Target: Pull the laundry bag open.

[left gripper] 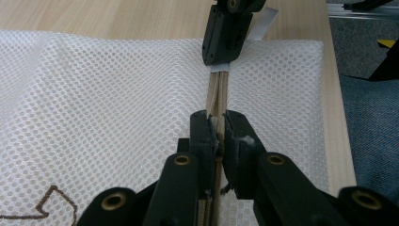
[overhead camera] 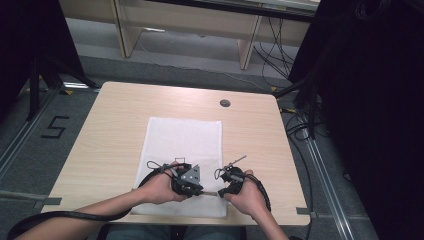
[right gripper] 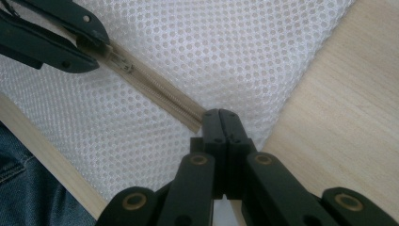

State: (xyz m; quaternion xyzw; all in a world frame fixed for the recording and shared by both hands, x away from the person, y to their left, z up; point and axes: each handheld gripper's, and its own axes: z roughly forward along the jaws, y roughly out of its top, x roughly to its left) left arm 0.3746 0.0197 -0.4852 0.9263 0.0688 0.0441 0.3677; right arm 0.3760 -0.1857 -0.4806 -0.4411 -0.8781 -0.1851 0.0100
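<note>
L gripper (left gripper: 217,136) clamped beige zipper pull (left gripper: 217,128) on white mesh laundry bag (left gripper: 103,103); R gripper (right gripper: 220,117) pinched zipper end. Best keep tape taut, pull straight.

Light wood bench (overhead camera: 120,115) w/ round cable hole (overhead camera: 225,103), on grey carpet floor (overhead camera: 165,67). Pale wood furniture legs (overhead camera: 248,47) behind; black curtains (overhead camera: 365,100) at sides.
</note>
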